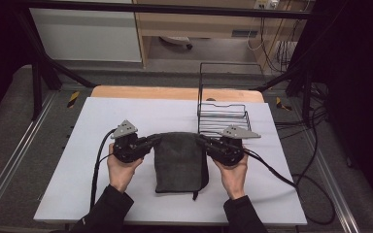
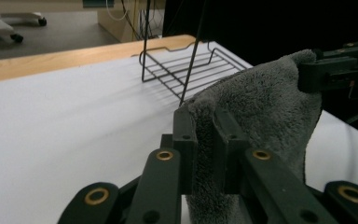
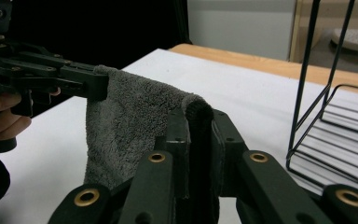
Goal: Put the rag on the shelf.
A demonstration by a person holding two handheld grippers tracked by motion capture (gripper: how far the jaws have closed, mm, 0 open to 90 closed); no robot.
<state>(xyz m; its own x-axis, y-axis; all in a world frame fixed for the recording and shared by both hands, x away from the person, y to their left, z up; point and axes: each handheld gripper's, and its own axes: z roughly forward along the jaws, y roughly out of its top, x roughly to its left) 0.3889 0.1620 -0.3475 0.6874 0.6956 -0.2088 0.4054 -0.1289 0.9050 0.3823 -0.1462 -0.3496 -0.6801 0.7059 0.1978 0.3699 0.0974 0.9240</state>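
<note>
Towel mid-counter, far edge lifted | my left gripper and right gripper jaws clamped on its far corners | grasp done; folding or moving to wire rack left.

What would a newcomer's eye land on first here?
Probably the dark grey towel near the middle of the white table, pinched at its two upper corners. The left tongs grip one corner and the right tongs grip the other, so the towel's top edge is held up off the table between them. Behind the right hand stands a black wire rack.
</note>
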